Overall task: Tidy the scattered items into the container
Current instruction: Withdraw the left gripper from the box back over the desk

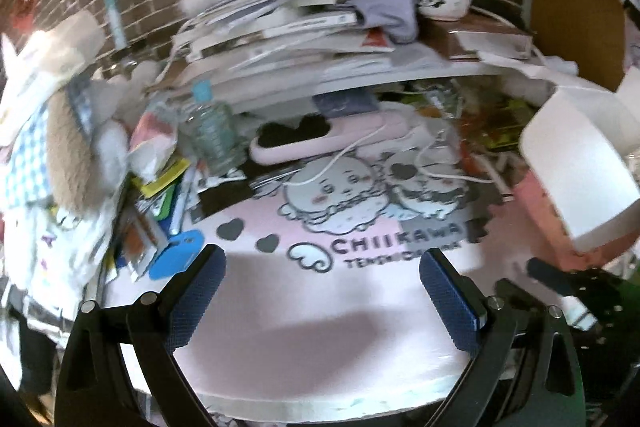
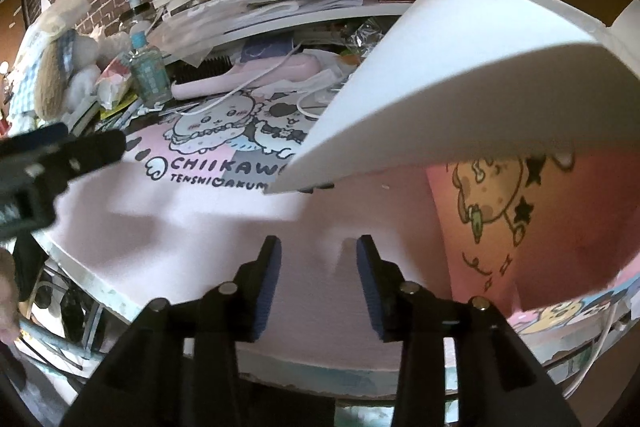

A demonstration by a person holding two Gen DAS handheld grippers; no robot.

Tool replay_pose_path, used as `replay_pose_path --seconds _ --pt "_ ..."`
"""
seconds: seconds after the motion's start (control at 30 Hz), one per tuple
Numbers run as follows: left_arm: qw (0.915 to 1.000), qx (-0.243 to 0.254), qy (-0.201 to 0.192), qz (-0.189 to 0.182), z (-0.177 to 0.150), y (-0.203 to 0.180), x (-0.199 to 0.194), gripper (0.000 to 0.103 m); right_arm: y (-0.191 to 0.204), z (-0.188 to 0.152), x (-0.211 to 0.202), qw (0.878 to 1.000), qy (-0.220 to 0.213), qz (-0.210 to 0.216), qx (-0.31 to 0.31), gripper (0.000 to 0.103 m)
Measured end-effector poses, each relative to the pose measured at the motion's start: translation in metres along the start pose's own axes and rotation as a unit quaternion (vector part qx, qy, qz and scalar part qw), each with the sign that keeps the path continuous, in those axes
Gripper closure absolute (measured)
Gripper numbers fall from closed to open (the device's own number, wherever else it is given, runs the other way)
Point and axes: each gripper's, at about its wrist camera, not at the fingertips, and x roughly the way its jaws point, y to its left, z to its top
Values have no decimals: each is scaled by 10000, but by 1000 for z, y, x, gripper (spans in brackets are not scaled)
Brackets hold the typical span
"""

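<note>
1. Both tools hang over the bare front of the pink desk mat (image 1: 340, 327). The left gripper (image 1: 320, 267) has its jaws wide apart with nothing between them. The right gripper (image 2: 319, 247) has its jaws a narrower gap apart, also empty.

2. The scattered items sit at the back and left of the desk — a blue tag (image 1: 176, 257), pens and packets (image 1: 160, 195), a water bottle (image 1: 212, 131) and a pink hairbrush (image 1: 320, 139) with a white cable (image 1: 360, 151) draped over it. The likely container, a white box (image 1: 580, 163), is on the right; in the right wrist view its flap (image 2: 440, 75) looms close over the mat.

3. Risks, as I judge them:
   - Reaching right could knock the white flap and shove or tip the box.
   - Pulling the hairbrush may drag the cable and whatever it is tied to.
   - The bottle stands upright in clutter — a sideways brush would topple it.
   - The leaning stack of books (image 1: 272, 27) on the shelf above looks unstable if the shelf is bumped.
   - The two tools are near each other, so they could collide.

4. Hard to make out:
   - The box's inside is hidden, so I cannot confirm it is open or empty.
   - The left wrist view is motion-blurred, so small items are indistinct.
   - Things under the shelf are a dark jumble.
</note>
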Motion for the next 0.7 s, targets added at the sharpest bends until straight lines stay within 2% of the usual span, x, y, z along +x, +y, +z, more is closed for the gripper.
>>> replay_pose_path --seconds 0.2,0.7 --pt "9998 -142 -95 142 -10 5 7 6 5 6 0 9999 -108 43 112 52" --pt "9991 -374 -140 126 -20 10 18 6 9 13 3 9993 -251 -134 230 46"
